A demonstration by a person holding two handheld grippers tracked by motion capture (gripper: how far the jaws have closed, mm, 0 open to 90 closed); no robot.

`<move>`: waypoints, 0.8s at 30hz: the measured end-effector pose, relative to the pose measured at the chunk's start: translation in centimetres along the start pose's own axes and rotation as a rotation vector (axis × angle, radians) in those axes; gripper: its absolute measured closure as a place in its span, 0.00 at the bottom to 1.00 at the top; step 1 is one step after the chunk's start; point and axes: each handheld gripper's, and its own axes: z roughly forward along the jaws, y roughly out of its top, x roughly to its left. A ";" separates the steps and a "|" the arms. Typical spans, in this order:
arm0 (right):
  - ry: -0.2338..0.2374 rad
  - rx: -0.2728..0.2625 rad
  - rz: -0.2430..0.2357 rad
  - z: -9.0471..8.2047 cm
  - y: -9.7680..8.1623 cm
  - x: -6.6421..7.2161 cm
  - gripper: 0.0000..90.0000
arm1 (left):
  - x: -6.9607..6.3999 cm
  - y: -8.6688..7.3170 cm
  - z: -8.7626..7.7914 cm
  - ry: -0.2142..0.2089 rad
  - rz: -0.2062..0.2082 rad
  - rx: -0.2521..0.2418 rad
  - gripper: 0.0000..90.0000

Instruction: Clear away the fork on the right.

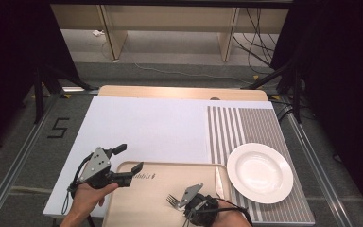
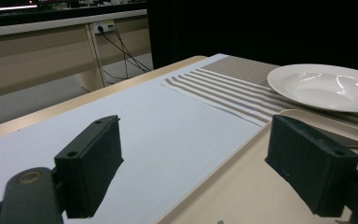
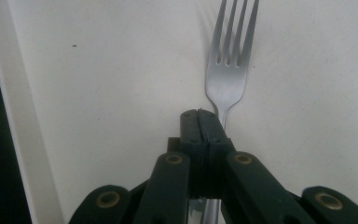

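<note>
**Right claw pinched on the fork, tines pointing away along the tray**

The right gripper had its two black jaws pressed flat together, and the neck of the fork ran out from between them: the claw was clamped on the fork just below the head. In the right gripper view the handle passed under the jaws toward the bottom, while the tines reached straight ahead, so the fork's long axis lay in line with the claw's own. From above, the right gripper sat low over the near part of the wooden tray, and the fork showed its tines pointing up and to the left, away from the white plate. Whether the fork was lifted clear of the tray or lay on it could not be told.

The plate rested on the striped mat, just beside the tray's right edge, to the right of the claw and a little farther off. So the tines faced the opposite way from the plate, and any carry toward it would likely have called for a swing of the hand to the right.

The left gripper hung at the tray's far left corner with its jaws wide apart and nothing between them; in its own view the left gripper looked out across the white sheet toward the plate. The right hand was plainly the nearer one to both fork and plate.
</note>
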 end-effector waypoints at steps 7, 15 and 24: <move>-0.012 0.009 -0.005 0.3 0.0 0.2 1.00 | 0.0 0.0 0.0 0.000 0.000 -0.001 0.19; -0.034 0.042 -0.028 0.5 0.0 0.2 1.00 | 0.0 0.0 0.0 -0.007 -0.004 -0.009 0.19; -0.062 0.042 -0.009 0.4 -0.2 -0.3 1.00 | 0.0 0.0 0.0 -0.005 -0.001 -0.009 0.19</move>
